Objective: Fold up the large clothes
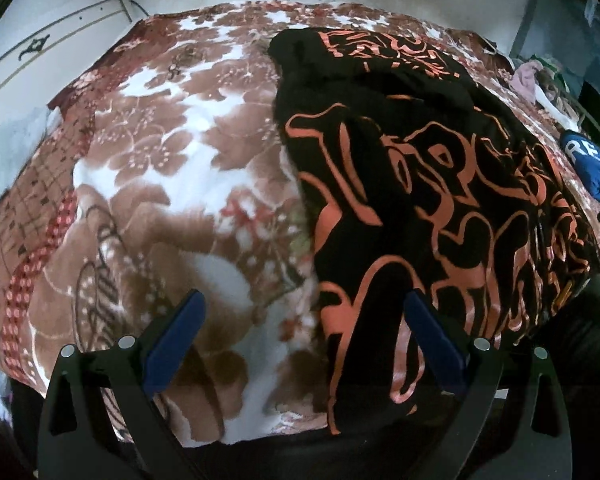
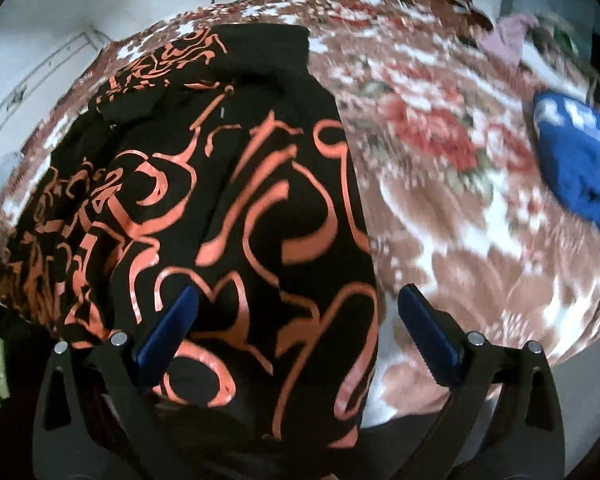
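The black garment (image 1: 440,184) with the orange print lies on the flowered blanket (image 1: 172,168) that covers the bed. In the left wrist view it fills the right half of the frame; in the right wrist view (image 2: 220,208) it fills the left and centre. Its two long sides appear already turned in toward the middle, giving a long, narrow strip, with a thicker layered part at the far end near the top of the frame. Judged from this shape, the lengthwise folds are done and the crosswise fold is still left. The near end hangs over the bed edge at the bottom of both frames.

The left gripper (image 1: 304,340) hovers low over the near bed edge, jaws spread wide and holding nothing. Its right finger sits over the garment's left border; its left finger sits over bare blanket.

The right gripper (image 2: 298,336) is likewise wide open and empty, above the garment's near right border, with one finger over the print and the other over the blanket.

A blue garment (image 2: 580,160) lies apart at the right edge of the frame
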A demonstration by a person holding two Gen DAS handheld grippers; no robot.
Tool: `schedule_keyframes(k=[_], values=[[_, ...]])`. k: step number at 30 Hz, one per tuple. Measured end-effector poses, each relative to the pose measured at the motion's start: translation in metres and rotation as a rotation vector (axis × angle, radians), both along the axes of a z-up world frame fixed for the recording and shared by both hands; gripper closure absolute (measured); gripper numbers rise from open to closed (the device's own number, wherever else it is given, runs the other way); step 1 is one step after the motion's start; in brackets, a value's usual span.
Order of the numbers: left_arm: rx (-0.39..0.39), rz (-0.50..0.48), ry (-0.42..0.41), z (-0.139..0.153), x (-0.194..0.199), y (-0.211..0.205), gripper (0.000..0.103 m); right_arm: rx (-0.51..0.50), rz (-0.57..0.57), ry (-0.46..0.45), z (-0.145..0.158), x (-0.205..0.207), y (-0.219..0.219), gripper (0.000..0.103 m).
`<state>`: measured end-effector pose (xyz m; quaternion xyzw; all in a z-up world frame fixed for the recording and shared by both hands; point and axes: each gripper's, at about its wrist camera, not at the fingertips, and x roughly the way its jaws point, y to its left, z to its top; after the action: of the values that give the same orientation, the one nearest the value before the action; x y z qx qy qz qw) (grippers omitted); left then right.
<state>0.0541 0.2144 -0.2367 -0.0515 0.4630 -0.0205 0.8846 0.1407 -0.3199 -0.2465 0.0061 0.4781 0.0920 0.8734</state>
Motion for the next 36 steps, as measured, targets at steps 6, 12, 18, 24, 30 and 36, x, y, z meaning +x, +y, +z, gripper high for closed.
schedule_keyframes(k=[6,12,18,24,30,36], values=[[-0.052,-0.010,0.003,-0.009,-0.009,0.002,0.006,0.092,0.015,0.062,-0.018,-0.009,-0.021,0.005],[-0.120,0.005,0.025,-0.019,-0.011,0.002,0.006,0.196,-0.009,0.137,-0.040,-0.011,-0.037,0.005],[-0.159,-0.008,0.023,-0.018,-0.012,-0.001,0.007,0.281,0.015,0.175,-0.049,-0.014,-0.036,0.004],[-0.236,-0.085,0.031,-0.016,-0.015,-0.010,0.011,0.294,0.067,0.205,-0.045,-0.023,-0.028,0.006],[-0.289,-0.147,0.072,-0.020,-0.017,-0.024,0.023,0.259,0.085,0.237,-0.038,-0.028,-0.029,0.017],[-0.322,-0.127,0.089,-0.027,-0.018,-0.025,0.033,0.272,0.091,0.255,-0.051,-0.028,-0.033,0.019]])
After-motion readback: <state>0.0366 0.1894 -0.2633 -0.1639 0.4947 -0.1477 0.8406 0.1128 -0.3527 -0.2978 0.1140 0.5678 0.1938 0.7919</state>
